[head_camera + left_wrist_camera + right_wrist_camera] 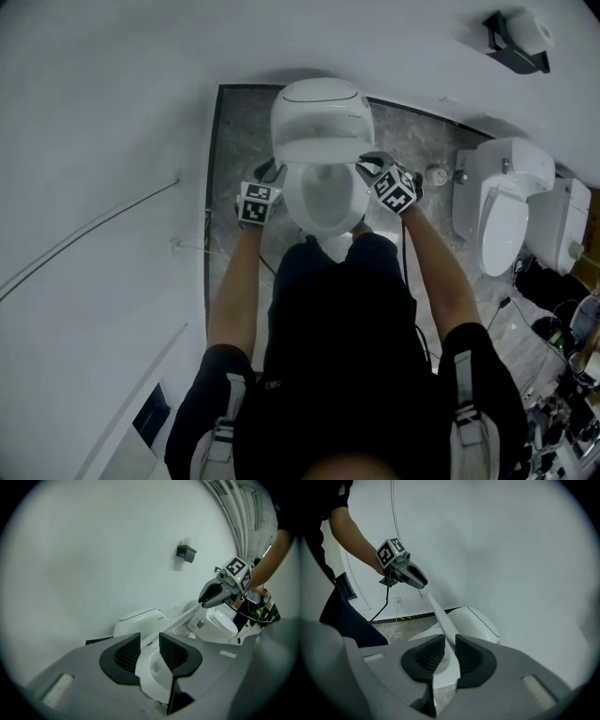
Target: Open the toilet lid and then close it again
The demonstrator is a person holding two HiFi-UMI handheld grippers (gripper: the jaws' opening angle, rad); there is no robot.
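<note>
The white toilet point(323, 202) stands below me, its lid point(319, 122) part raised over the bowl. My right gripper point(368, 164) is at the lid's right side. In the right gripper view point(449, 656) the thin lid edge point(440, 620) runs between the pads, which lie against it. My left gripper point(272, 171) is at the bowl's left side. Its jaws point(149, 651) stand well apart around the lid's edge point(178, 619), and the pads do not touch it. Each gripper shows in the other's view: the right point(208, 597) and the left point(419, 581).
A second white toilet point(506, 216) stands to the right on the grey tiled floor point(239, 141). White walls close in on the left and behind. A dark holder point(516, 42) hangs on the back wall. Cables and clutter point(562, 375) lie at the lower right.
</note>
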